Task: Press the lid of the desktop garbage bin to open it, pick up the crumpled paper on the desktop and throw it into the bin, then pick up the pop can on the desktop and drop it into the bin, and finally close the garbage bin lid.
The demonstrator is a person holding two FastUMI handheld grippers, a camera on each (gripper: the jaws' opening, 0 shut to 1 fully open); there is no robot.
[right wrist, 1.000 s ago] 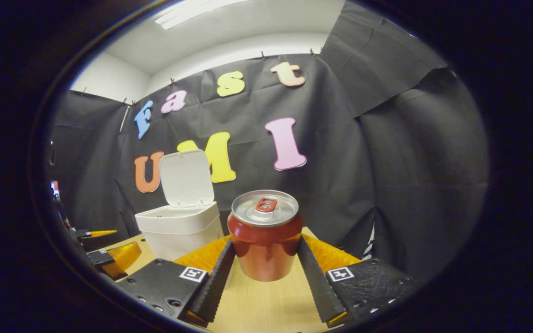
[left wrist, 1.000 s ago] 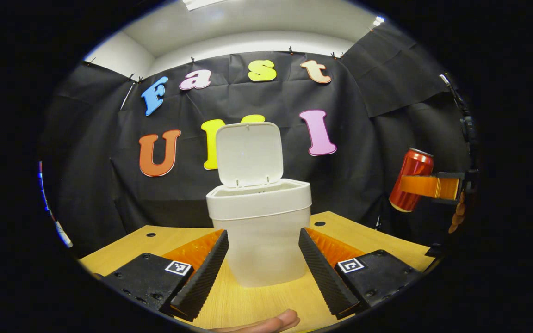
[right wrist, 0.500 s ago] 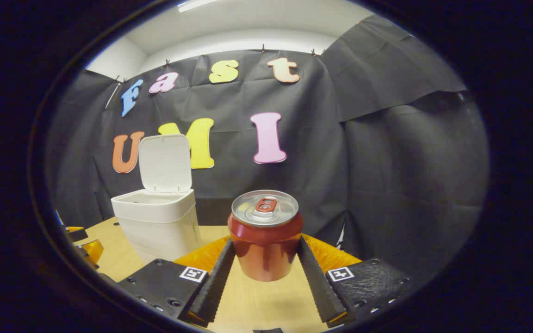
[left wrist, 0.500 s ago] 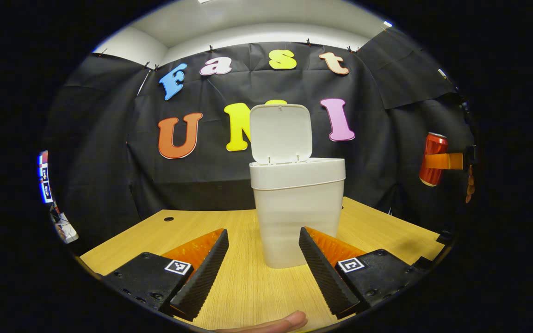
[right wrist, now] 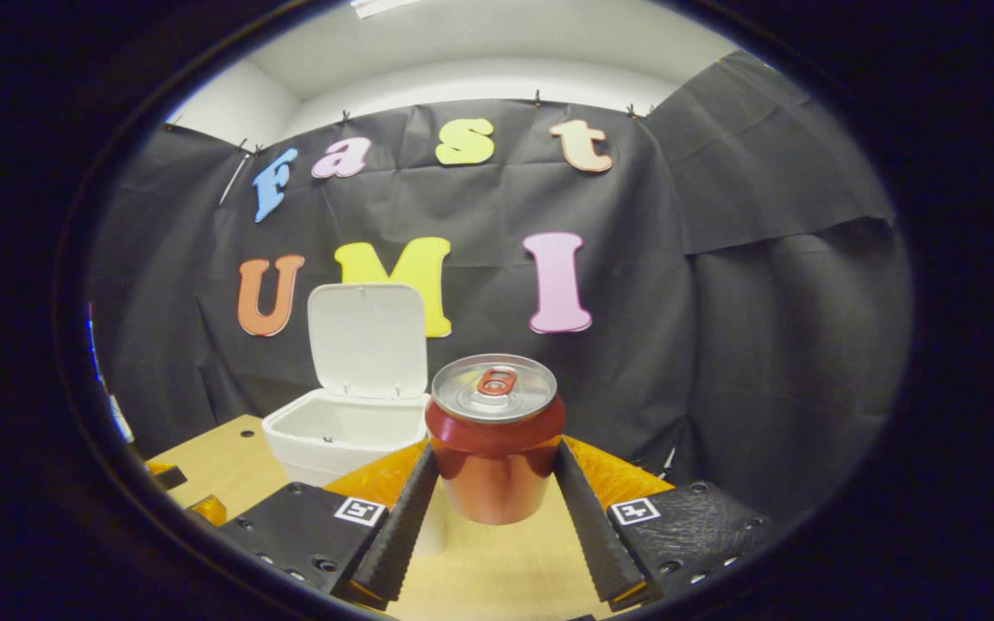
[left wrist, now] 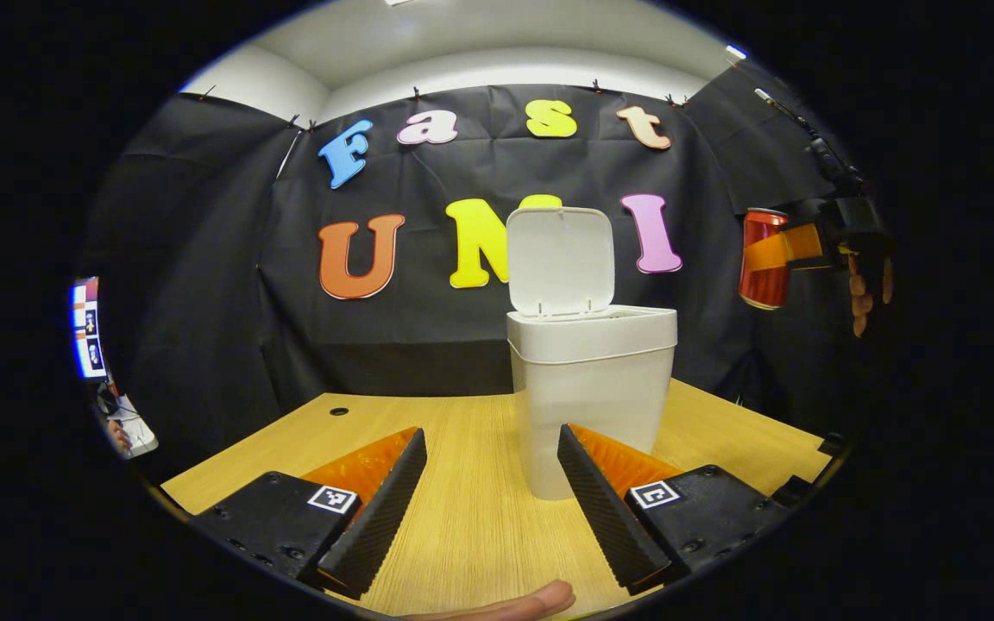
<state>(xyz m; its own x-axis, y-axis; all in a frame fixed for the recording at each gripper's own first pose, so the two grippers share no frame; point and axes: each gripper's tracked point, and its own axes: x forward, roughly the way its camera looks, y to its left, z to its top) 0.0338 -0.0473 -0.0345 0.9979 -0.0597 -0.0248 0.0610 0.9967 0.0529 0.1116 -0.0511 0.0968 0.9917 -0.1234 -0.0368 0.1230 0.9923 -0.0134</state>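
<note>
A white desktop bin (left wrist: 590, 392) stands on the wooden table (left wrist: 454, 517) with its lid (left wrist: 559, 259) swung up. My left gripper (left wrist: 490, 509) is open low over the table, just in front of the bin and slightly left of it. A red pop can (right wrist: 495, 448) is upright between the fingers of my right gripper (right wrist: 493, 509), which is shut on it. In the left gripper view the can (left wrist: 762, 259) hangs in the air, up and to the right of the bin. In the right gripper view the bin (right wrist: 346, 435) sits below and left of the can, its lid (right wrist: 368, 341) raised.
A hand (left wrist: 864, 285) holds the right gripper at the far right of the left gripper view. A fingertip (left wrist: 514, 601) shows at the bottom edge. The table has a small round hole (left wrist: 339, 411) near its back left. Black cloth walls close the back and sides.
My right gripper has lifted the can higher and brought it toward the bin. My left gripper has drawn back and to the left, so the bin now stands to the right of centre.
</note>
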